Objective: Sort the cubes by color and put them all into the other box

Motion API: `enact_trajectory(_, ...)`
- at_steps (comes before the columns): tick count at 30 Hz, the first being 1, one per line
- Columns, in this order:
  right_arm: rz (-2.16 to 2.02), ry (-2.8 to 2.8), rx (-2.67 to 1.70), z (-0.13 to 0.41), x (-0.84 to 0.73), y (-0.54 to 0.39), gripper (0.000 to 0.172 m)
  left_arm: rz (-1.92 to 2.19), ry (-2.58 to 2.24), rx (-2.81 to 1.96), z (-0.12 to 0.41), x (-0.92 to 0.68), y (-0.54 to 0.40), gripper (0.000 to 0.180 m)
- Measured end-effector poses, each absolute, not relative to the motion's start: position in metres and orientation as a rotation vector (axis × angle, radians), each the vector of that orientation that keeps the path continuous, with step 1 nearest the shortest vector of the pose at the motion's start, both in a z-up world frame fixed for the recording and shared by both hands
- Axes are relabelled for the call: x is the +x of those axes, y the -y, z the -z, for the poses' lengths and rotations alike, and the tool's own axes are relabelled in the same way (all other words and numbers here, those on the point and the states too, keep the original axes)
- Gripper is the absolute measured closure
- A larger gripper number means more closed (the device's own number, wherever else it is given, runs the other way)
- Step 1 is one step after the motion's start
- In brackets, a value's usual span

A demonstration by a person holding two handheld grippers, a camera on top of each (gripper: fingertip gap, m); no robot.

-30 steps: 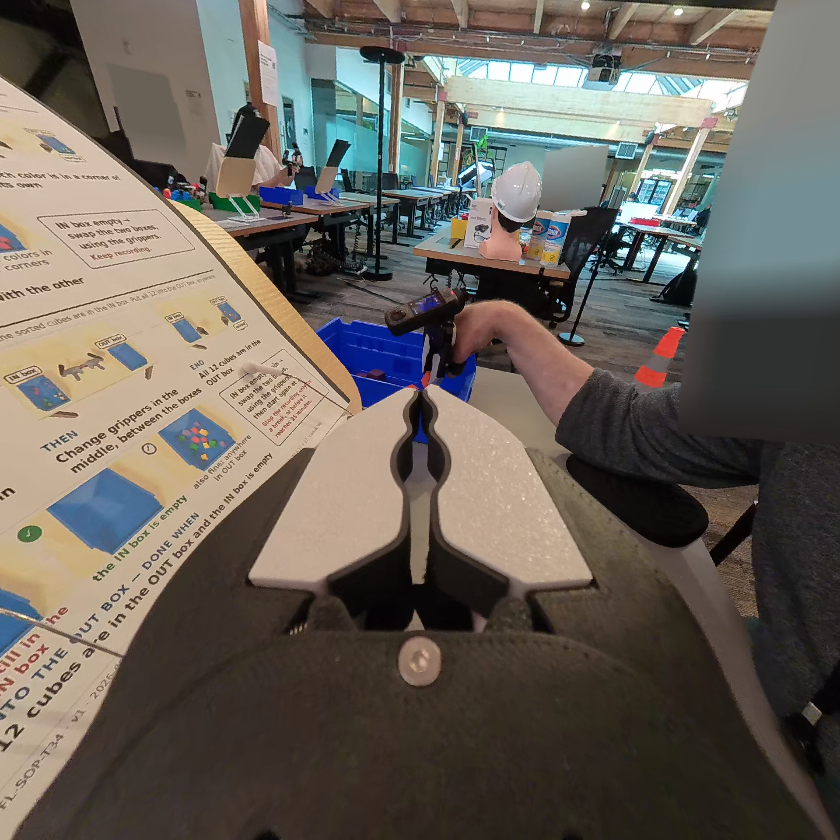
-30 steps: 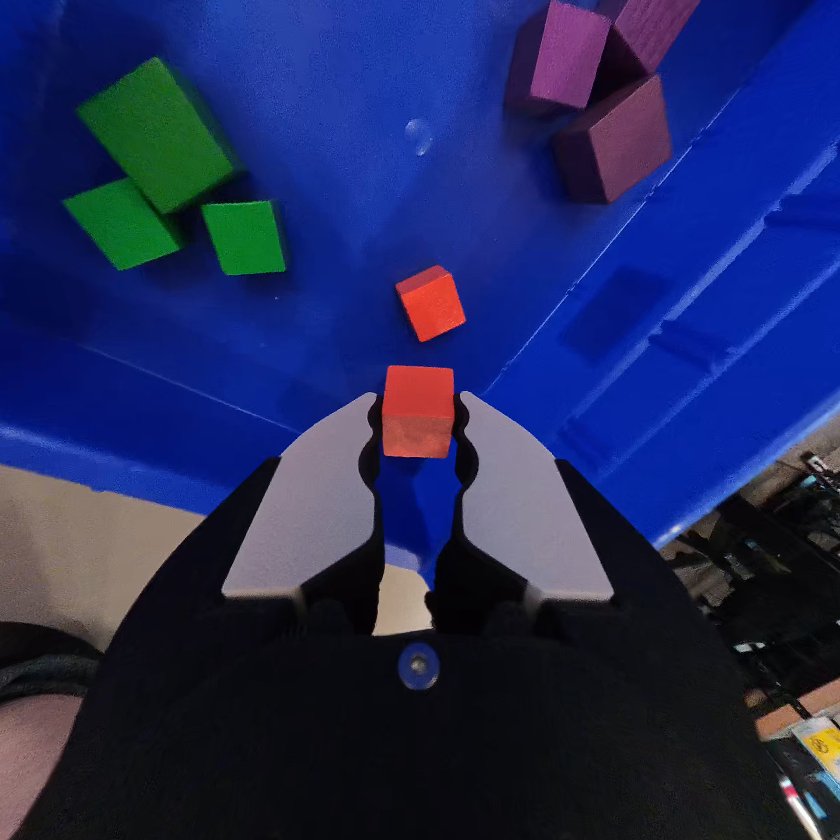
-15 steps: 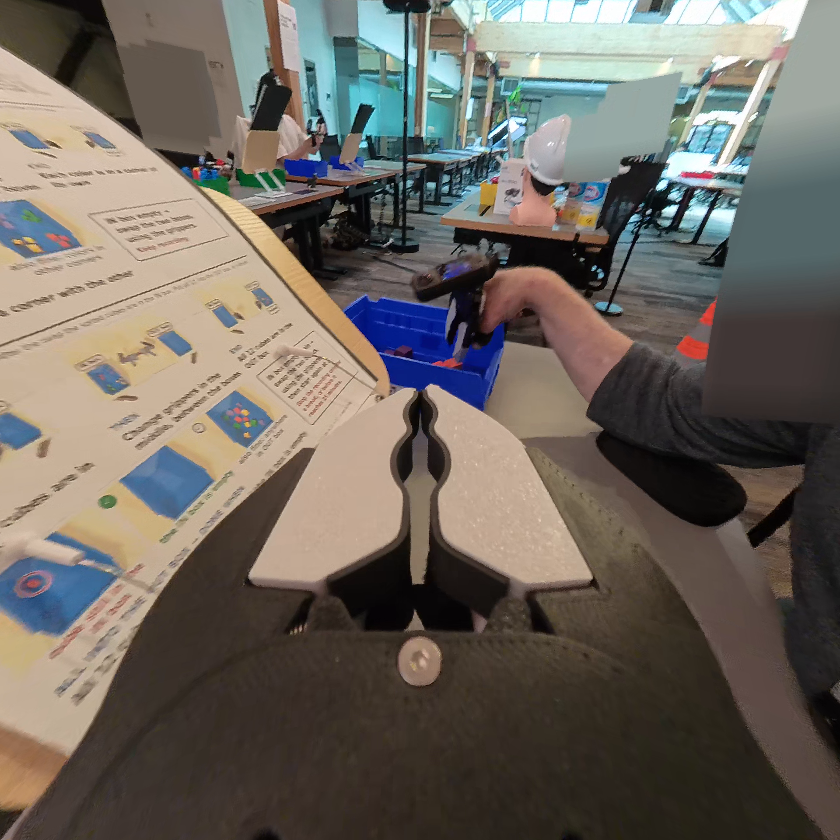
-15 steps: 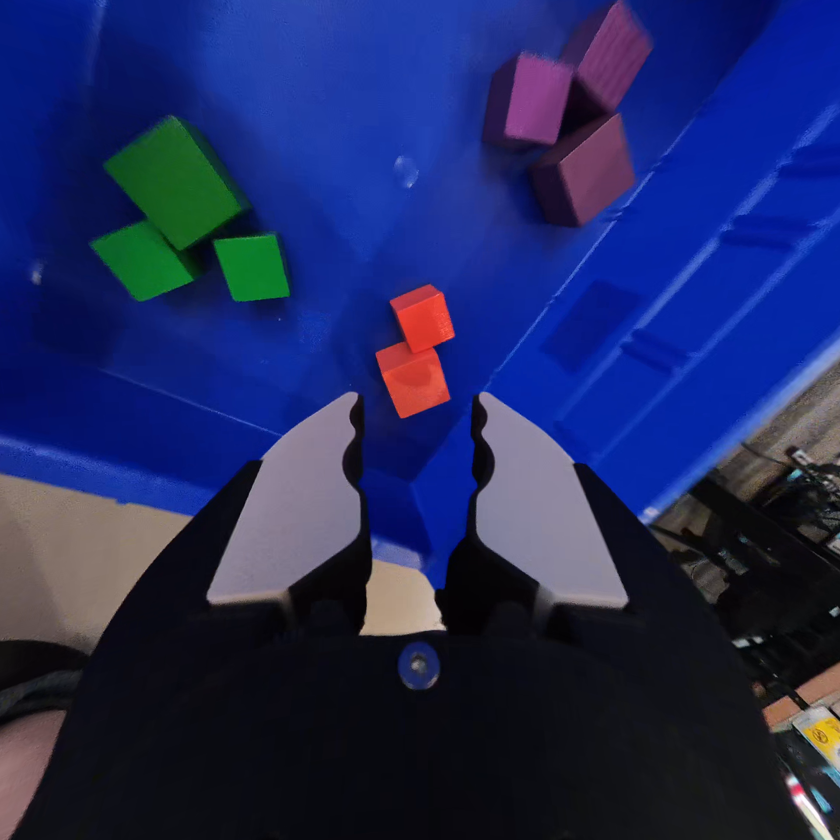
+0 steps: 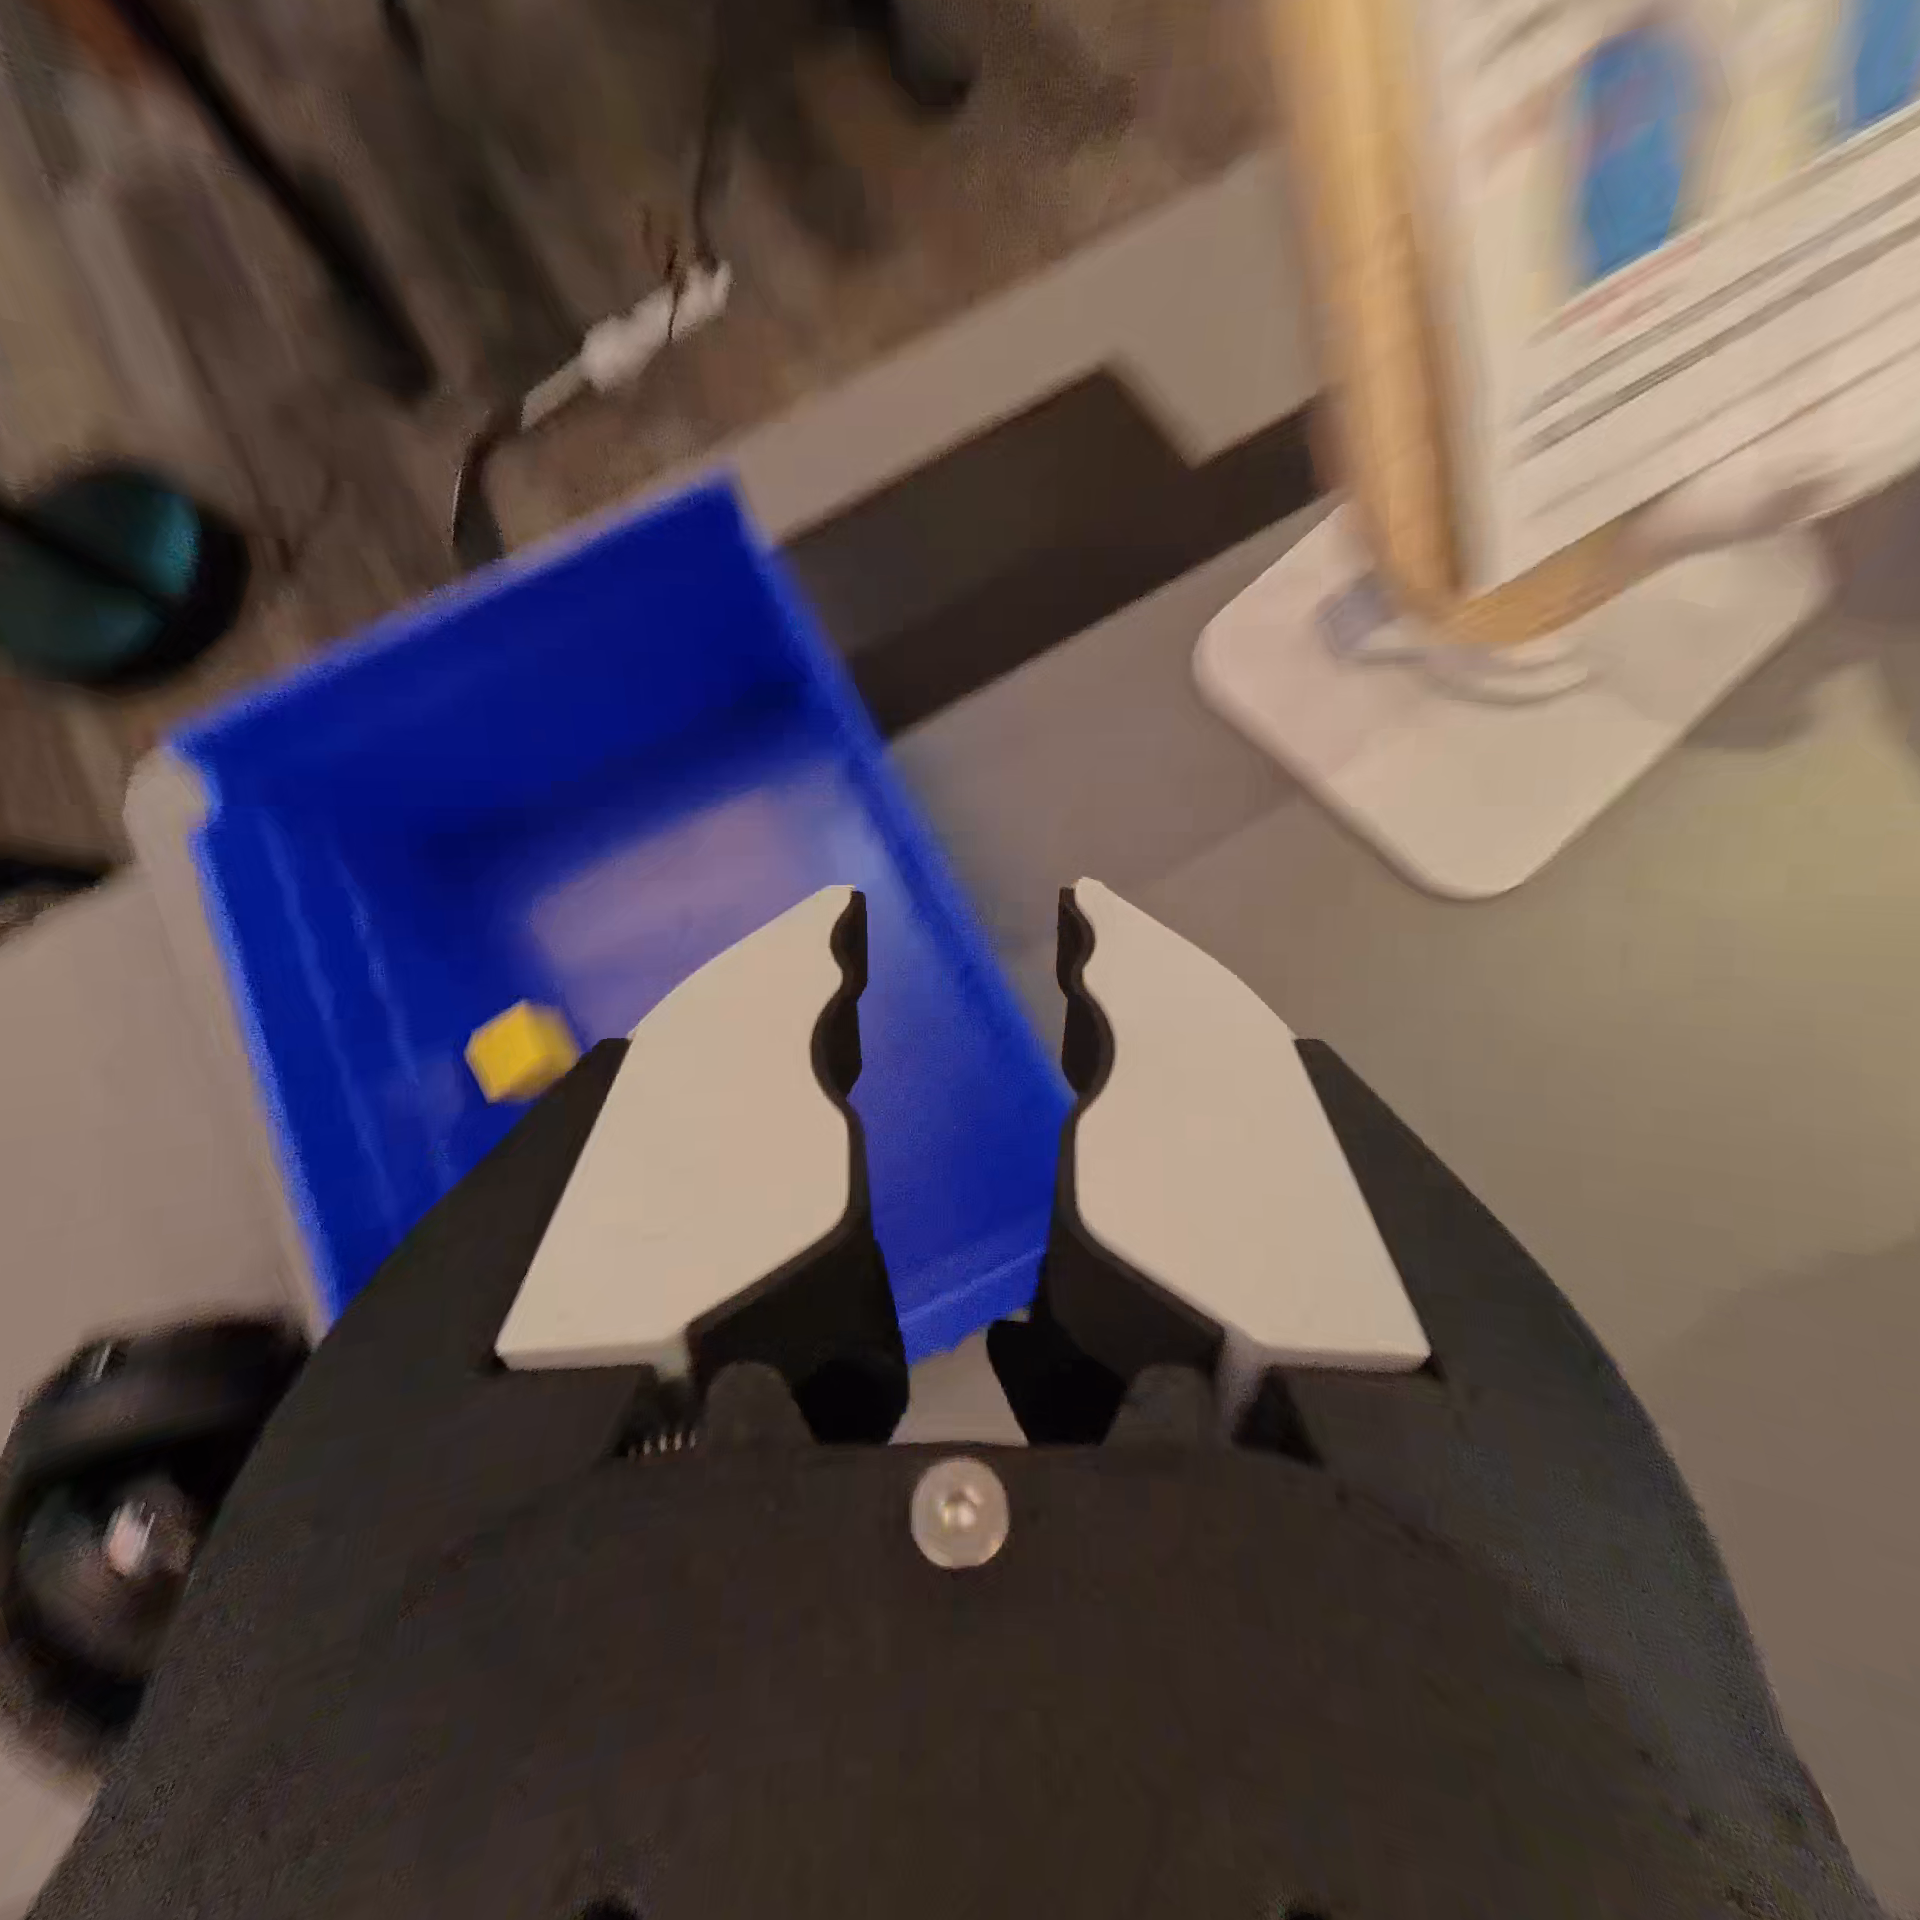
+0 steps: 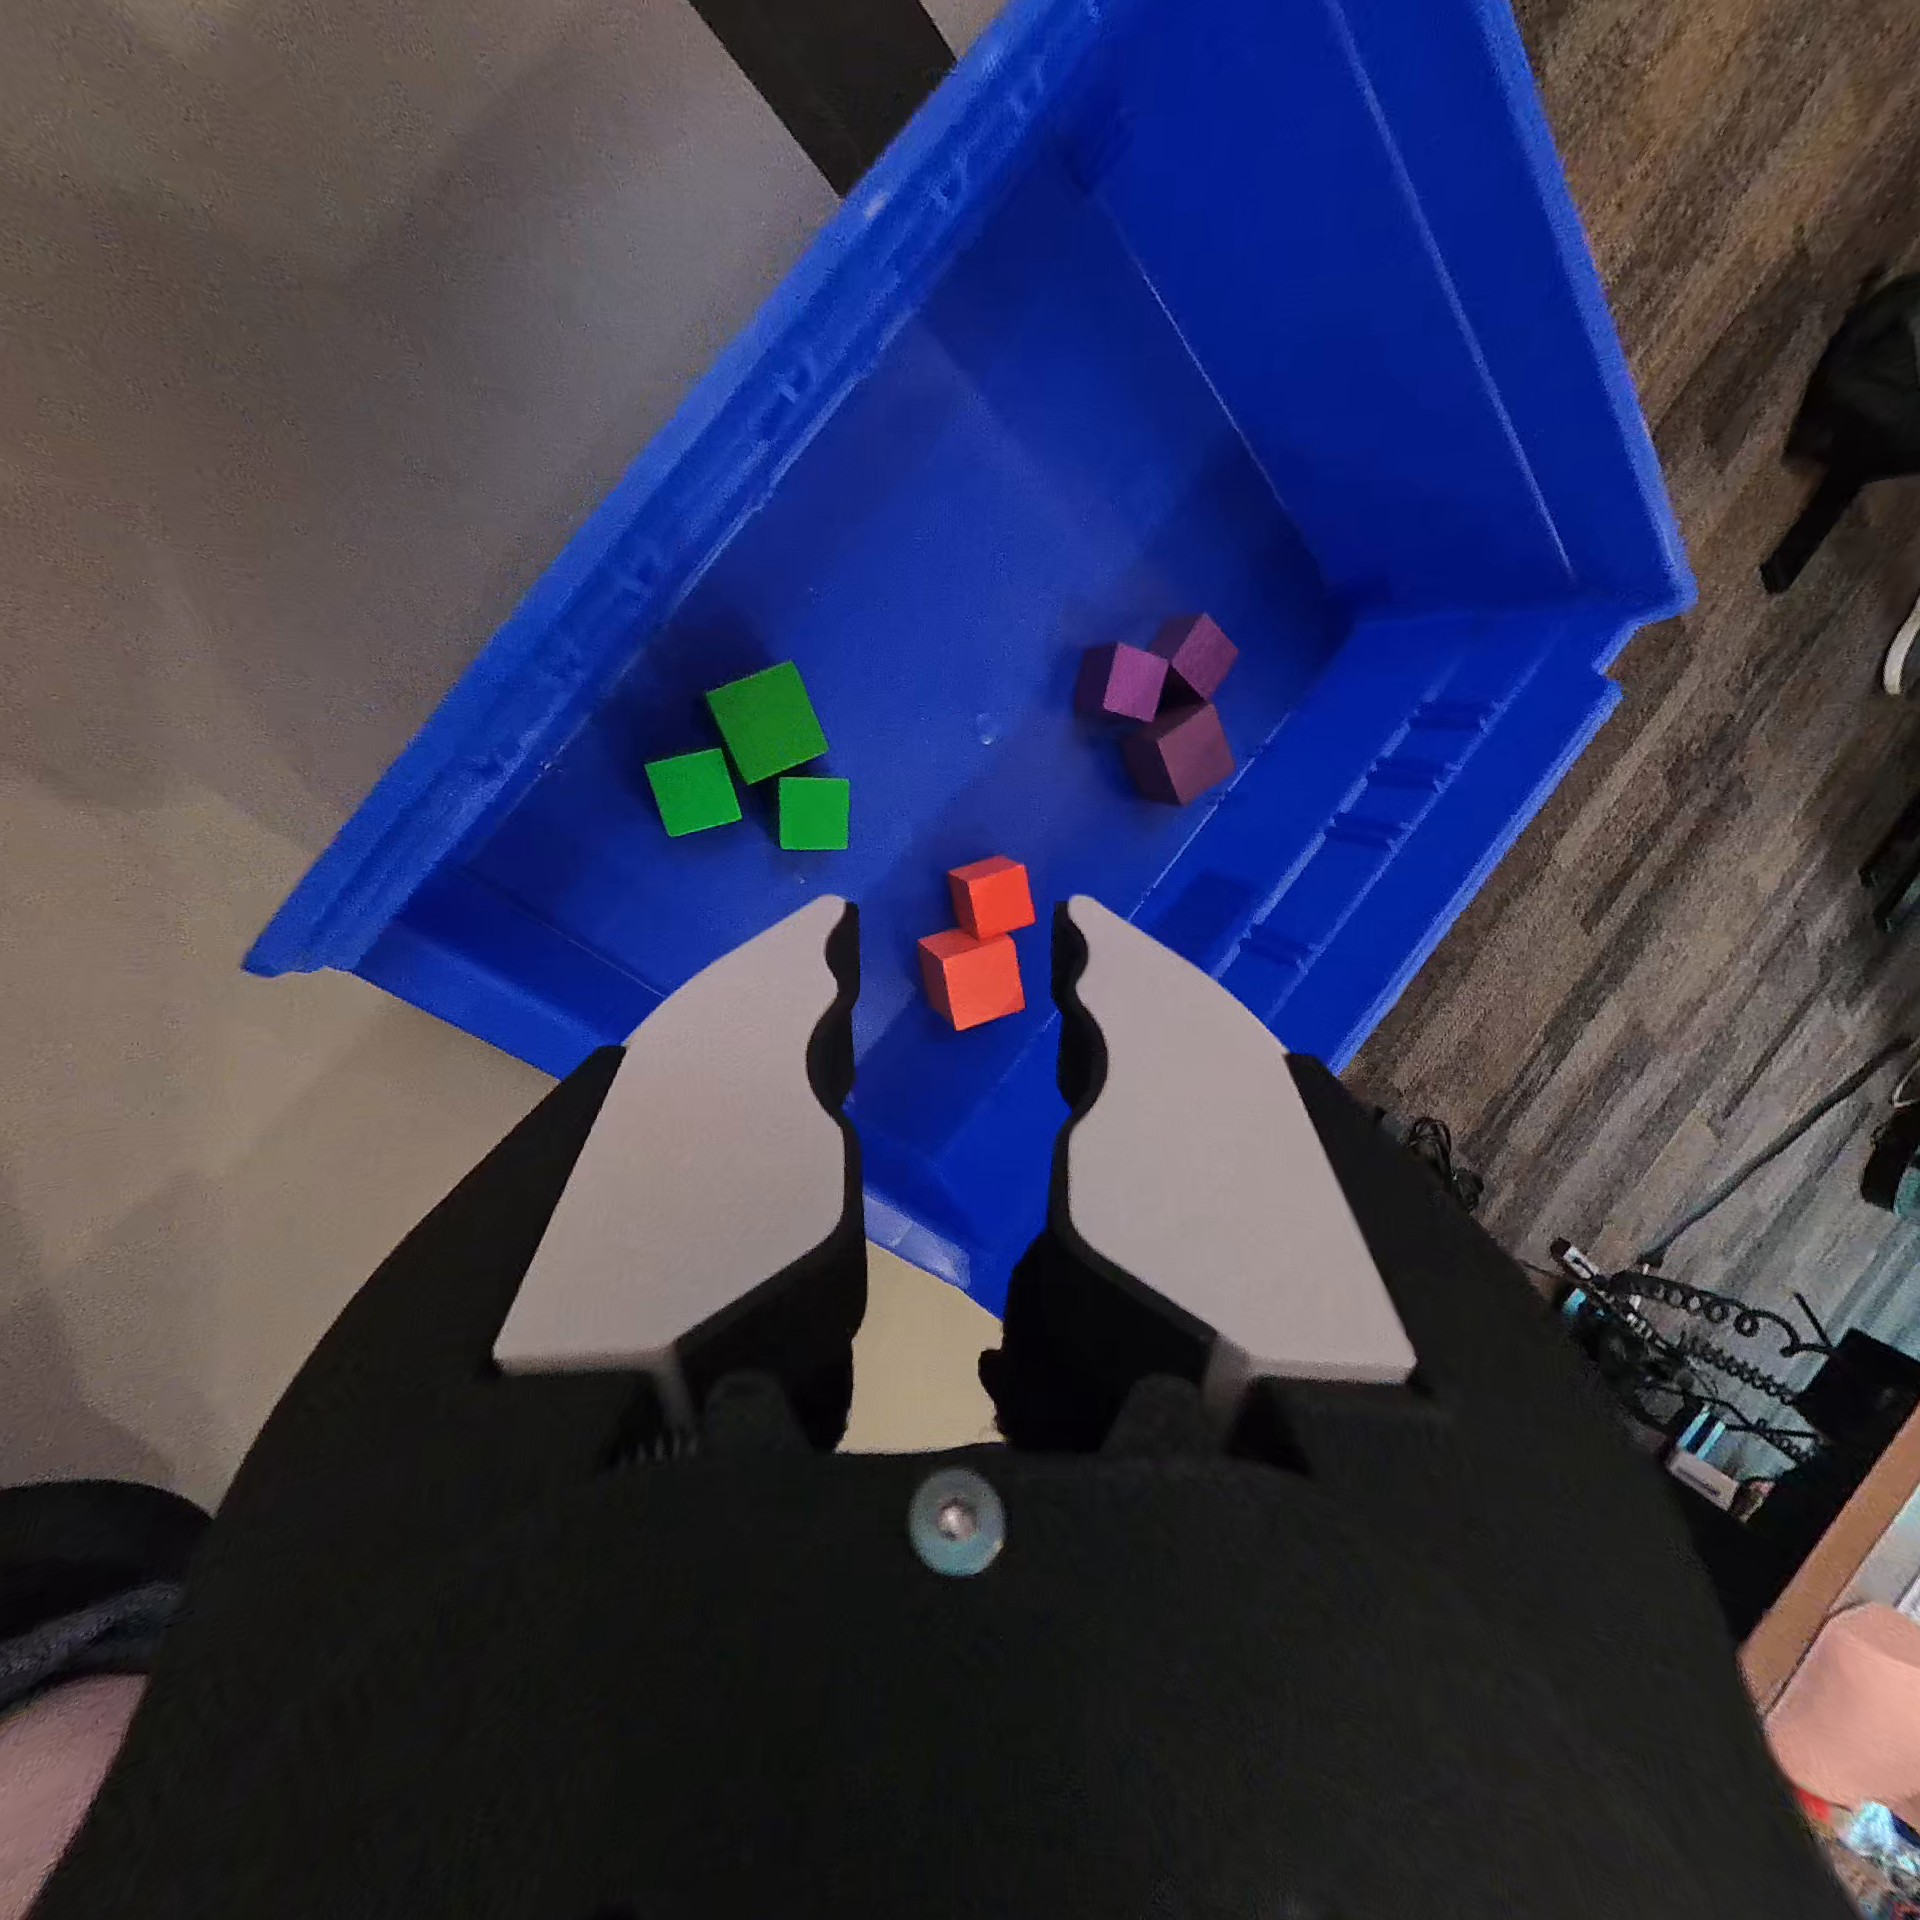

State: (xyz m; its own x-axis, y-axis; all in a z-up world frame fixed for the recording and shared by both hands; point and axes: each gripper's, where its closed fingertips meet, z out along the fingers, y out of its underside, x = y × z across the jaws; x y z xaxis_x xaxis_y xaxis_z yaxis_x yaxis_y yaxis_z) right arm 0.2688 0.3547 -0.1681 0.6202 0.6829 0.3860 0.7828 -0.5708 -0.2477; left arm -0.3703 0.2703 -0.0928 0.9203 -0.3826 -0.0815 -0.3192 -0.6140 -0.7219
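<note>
Right gripper [image 6: 956, 914] hangs over the sorted box [image 6: 582, 665], jaws apart and empty, two red cubes [image 6: 971, 977] lying loose on the floor below the tips, beside green [image 6: 764, 722] and purple [image 6: 1179, 748] clusters. Left gripper [image 5: 956, 904] is parted and empty above the other box [image 5: 312, 935]; the yellow cube [image 5: 514, 1049] sits left of its left finger. Judging by this, the yellow pick comes next: shift left, drop, close.

1. The left wrist view looks steeply down over its own open fingers [image 5: 717, 1091] at a blurred blue box [image 5: 343, 987] on a table [image 5: 1507, 1091].
2. The right wrist view looks down from above at another blue box [image 6: 1403, 312] holding cubes [image 6: 971, 977]; neither view shows the other's box.
</note>
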Motion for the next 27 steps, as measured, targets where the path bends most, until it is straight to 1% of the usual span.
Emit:
enact_trajectory(3, 0.331, 1.207, -2.441, 0.17, 0.26, -0.353, 0.136, -0.086, -0.37, -2.481, 0.135, -0.432, -0.265, 0.146)
enact_trajectory(4, 0.326, 1.221, -2.435, 0.171, 0.258, -0.353, 0.136, -0.089, -0.378, -2.552, 0.151, -0.443, -0.259, 0.146)
enact_trajectory(8, 0.297, 1.279, -2.421, 0.175, 0.246, -0.351, 0.136, -0.148, -0.537, -2.75, 0.203, -0.477, -0.234, 0.15)
enact_trajectory(10, 0.292, 1.306, -2.412, 0.177, 0.241, -0.35, 0.136, -0.156, -0.569, -2.792, 0.219, -0.488, -0.23, 0.146)
enact_trajectory(12, 0.288, 1.327, -2.403, 0.179, 0.237, -0.35, 0.136, -0.158, -0.528, -2.818, 0.228, -0.497, -0.23, 0.136)
enact_trajectory(15, 0.282, 1.344, -2.399, 0.18, 0.233, -0.35, 0.136, -0.046, -0.458, -2.865, 0.239, -0.493, -0.228, 0.144)
enact_trajectory(19, 0.278, 1.365, -2.4, 0.183, 0.23, -0.349, 0.136, 0.037, -0.324, -2.909, 0.249, -0.493, -0.229, 0.146)
enact_trajectory(27, 0.273, 1.374, -2.391, 0.182, 0.227, -0.348, 0.136, 0.153, -0.14, -2.924, 0.259, -0.503, -0.225, 0.143)
